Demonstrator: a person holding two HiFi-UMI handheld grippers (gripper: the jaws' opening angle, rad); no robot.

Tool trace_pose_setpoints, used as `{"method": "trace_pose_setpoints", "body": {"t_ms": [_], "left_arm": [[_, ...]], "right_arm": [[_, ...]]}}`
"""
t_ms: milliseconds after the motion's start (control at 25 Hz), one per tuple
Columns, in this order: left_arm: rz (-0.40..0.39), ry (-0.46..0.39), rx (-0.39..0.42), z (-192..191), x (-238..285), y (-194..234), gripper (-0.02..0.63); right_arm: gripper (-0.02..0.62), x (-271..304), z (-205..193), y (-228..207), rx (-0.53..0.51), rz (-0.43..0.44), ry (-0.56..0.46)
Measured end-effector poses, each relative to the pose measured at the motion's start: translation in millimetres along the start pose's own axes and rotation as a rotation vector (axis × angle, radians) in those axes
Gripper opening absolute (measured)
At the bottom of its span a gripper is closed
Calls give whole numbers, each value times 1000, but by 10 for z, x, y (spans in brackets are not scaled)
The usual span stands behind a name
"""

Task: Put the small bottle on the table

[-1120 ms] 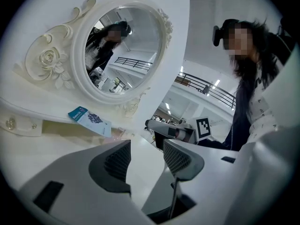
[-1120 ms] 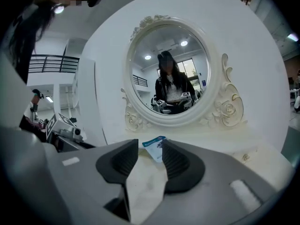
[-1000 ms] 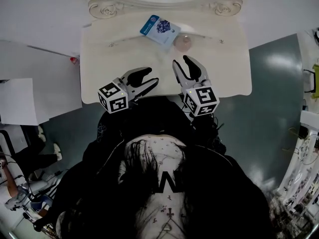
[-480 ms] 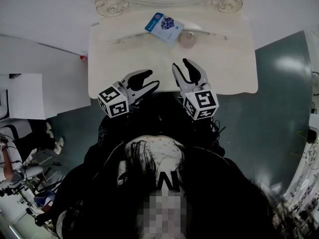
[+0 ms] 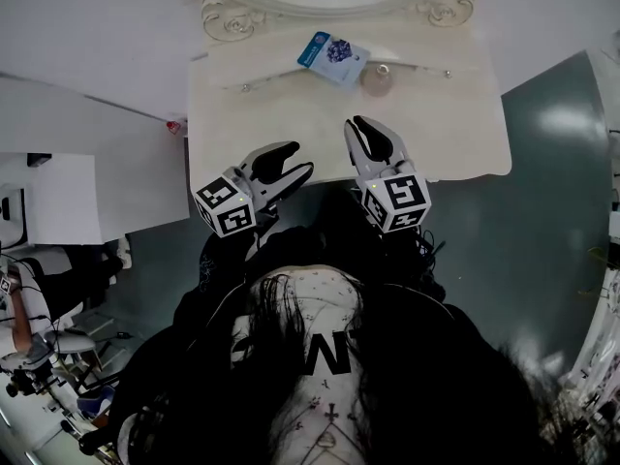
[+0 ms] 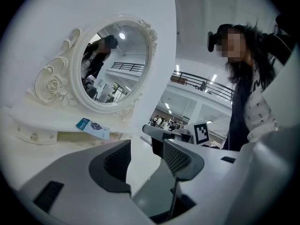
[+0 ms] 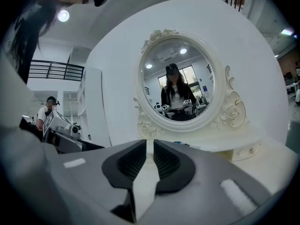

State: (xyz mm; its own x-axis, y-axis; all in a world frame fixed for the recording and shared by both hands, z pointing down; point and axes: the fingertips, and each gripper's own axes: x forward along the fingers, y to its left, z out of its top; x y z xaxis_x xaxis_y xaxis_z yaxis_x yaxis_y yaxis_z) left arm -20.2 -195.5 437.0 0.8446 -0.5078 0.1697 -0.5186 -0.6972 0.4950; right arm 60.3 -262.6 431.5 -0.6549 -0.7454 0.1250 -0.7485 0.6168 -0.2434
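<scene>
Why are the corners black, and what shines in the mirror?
Both gripper views: the wide-angle lens leaves black corners and bends straight lines. Right gripper view: ceiling lights glare in the mirror. Head view: soft glare on the floor.

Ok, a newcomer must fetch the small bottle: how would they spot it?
Find the white dressing table with its oval mirror. In front of the mirror lies a blue packet; the bottle is the small, round, pinkish thing just right of it.

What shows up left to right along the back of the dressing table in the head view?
left drawer knob → blue packet → small bottle → right drawer knob
</scene>
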Motion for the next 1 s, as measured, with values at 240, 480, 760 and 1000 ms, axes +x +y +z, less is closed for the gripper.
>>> {"method": "trace_pose_setpoints", "body": {"t_ms": [240, 480, 760, 1000], "left_arm": [[-6, -33, 4, -73, -574, -4, 215], [-29, -46, 3, -291, -1198, -120, 215], [-72, -38, -19, -590, -1731, -292, 201], [-126, -35, -16, -752, -1880, -527, 199]], "right_arm": [[9, 60, -74, 630, -25, 15, 7], [9, -43, -195, 1299, -42, 6, 18], [9, -329, -449, 1965, -47, -28, 38], [9, -641, -536, 2205, -59, -72, 51]]}}
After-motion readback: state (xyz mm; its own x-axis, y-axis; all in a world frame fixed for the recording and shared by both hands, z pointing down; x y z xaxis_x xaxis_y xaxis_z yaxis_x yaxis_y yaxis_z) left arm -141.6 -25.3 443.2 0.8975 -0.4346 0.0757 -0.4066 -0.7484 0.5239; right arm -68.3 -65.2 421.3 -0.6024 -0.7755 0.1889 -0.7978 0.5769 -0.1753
